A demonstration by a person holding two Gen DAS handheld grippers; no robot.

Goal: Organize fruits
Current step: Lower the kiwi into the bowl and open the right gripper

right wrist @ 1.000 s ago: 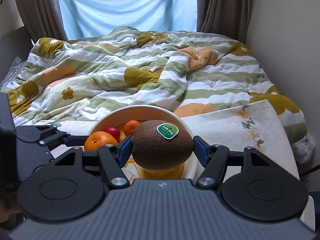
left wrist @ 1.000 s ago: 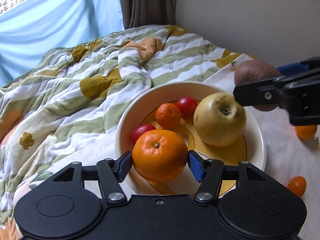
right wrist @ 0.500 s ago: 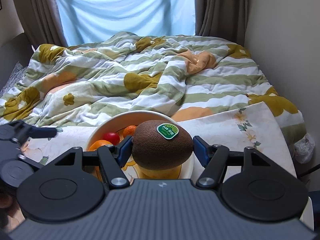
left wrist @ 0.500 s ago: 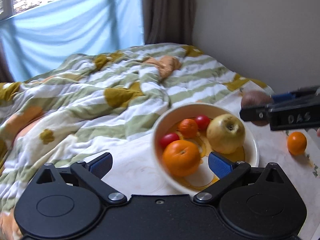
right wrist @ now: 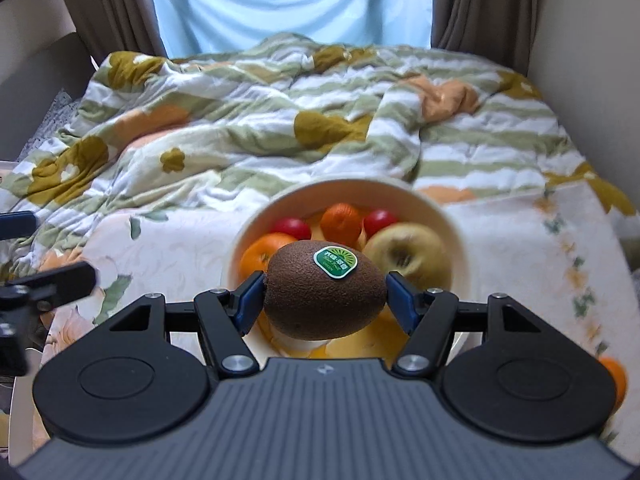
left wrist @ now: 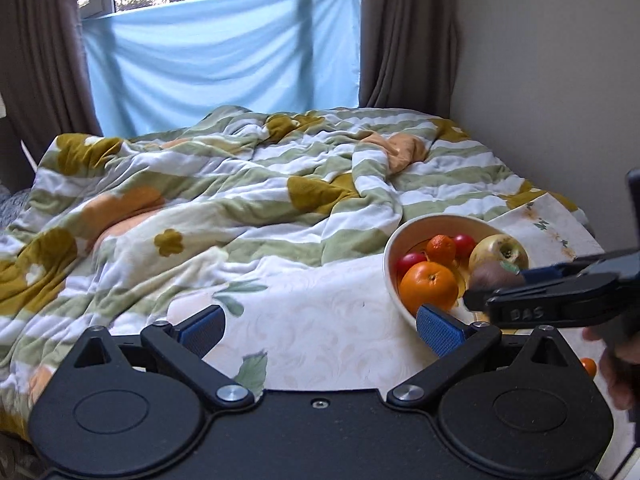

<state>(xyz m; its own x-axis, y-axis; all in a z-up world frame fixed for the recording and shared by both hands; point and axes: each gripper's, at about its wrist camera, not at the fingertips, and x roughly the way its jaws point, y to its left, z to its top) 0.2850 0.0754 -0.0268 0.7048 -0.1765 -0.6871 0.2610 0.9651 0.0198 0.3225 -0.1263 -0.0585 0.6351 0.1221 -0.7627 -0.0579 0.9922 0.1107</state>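
**Kiwi coming over the bowl as the left gripper backs off empty**

Rumpled green-striped bedding with mustard flowers [left wrist: 248, 184] is filling the background, and a pale floral cloth [left wrist: 320, 320] is covering the near surface where the cream ceramic bowl [right wrist: 452, 216] is sitting. A second ago the left gripper [left wrist: 320, 326] was clamped on the large round orange [left wrist: 428, 288]; now that orange is lying in the bowl and the left jaws are standing wide, pulled back and holding nothing. The right gripper [right wrist: 325, 300] is still gripping the brown fuzzy kiwi with a green sticker [right wrist: 324, 294], which is now hanging over the bowl's near edge, closer in than before. Already inside are the yellow-green apple [right wrist: 404, 252], a small tangerine [right wrist: 342, 220] and two red tomatoes [right wrist: 292, 227]. Releasing the kiwi looks like the next step; a small orange fruit [left wrist: 589, 367] is waiting outside the bowl.
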